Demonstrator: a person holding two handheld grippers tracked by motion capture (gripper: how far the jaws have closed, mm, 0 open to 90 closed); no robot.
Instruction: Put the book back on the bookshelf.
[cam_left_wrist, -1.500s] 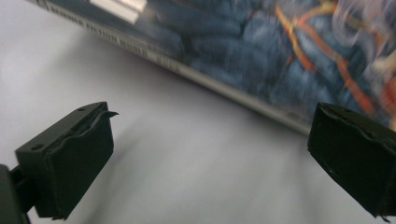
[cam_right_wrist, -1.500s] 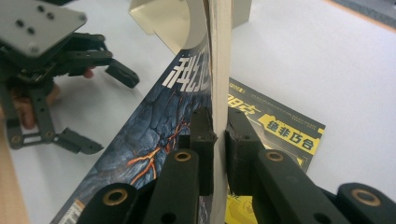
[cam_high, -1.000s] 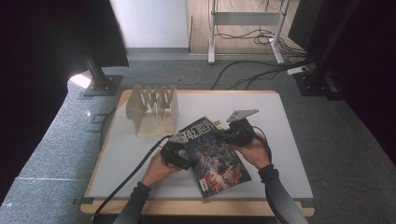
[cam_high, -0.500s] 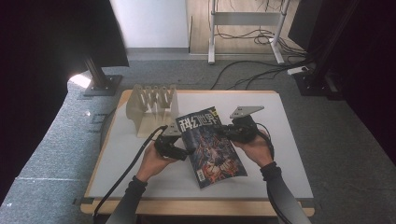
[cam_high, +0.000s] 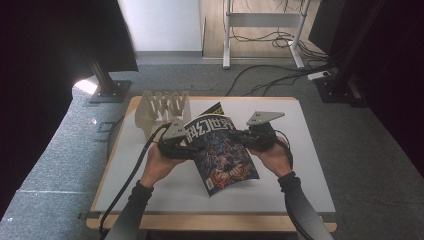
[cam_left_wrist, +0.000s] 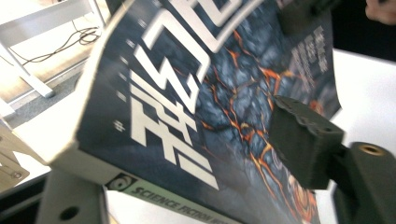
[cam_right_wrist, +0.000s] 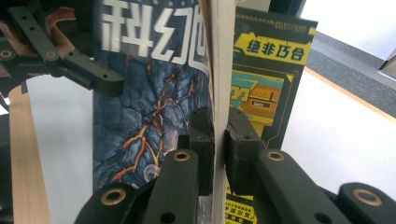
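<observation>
high view: both grippers (cam_high: 186, 149) (cam_high: 248, 138) lift magazine (cam_high: 222, 155).

Can't see the magazine's (cam_left_wrist: 219, 116) top or right side in the left gripper view, cropped off. Cover title pretty blurry there. Far edge of wooden rack (cam_high: 162, 111) partly behind magazine.

Dark sleeves, black hand-held tools

Each gripper, left (cam_high: 186, 148) and right (cam_high: 248, 139), is matte black with brass-ringed screw holes, ridged jaw pads, a grey three-cornered top plate and a trailing black cable.
</observation>
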